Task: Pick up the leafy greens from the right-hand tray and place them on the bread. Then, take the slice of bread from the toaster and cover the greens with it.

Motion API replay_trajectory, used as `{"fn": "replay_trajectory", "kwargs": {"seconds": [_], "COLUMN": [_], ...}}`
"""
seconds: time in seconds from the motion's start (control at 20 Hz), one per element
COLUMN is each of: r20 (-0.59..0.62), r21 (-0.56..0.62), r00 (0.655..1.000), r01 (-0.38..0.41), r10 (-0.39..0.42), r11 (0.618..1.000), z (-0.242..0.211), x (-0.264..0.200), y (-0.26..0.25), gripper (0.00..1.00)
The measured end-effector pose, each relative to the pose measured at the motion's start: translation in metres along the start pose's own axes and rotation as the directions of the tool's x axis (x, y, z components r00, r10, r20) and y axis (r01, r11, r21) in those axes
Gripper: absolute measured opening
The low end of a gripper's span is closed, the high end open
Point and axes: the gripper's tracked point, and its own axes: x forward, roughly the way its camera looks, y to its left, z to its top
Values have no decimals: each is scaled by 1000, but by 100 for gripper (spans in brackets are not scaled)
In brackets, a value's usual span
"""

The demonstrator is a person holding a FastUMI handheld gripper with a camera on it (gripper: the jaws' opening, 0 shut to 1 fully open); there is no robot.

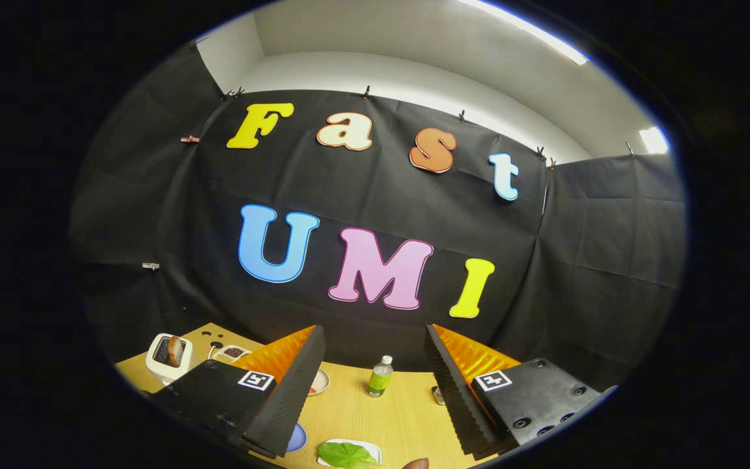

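Note:
My gripper (371, 381) is held high above the wooden table (407, 404), open, with nothing between its fingers. Below and between the fingers lie the leafy greens (346, 454) on a small white tray (370, 447). A white toaster (168, 359) stands beyond the left finger at the table's far left corner, with a browned slice of bread (175, 350) sticking up out of its slot. The bread on which the greens go is hidden from me.
A small bottle with green liquid (380, 376) stands on the table between the fingers, near the cloth wall. A white dish of dark grains (232, 354) sits by the toaster. A small white bowl (318, 382) and a blue plate (297, 438) peek out beside the left finger.

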Motion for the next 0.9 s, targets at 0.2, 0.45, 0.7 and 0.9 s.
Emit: {"fn": "replay_trajectory", "kwargs": {"seconds": [0.2, 0.45, 0.7, 0.9], "r20": [-20, -148, -291, -382], "r21": [-5, -16, -29, 24], "r00": [1000, 984, 943, 887], "r01": [-19, -98, -179, -270], "r10": [19, 95, 163, 259], "r11": [1000, 995, 983, 962], "z": [-11, -72, -153, -214], "x": [3, 11, 15, 15], "y": [0, 5, 9, 24], "gripper": [95, 96, 96, 96]}}
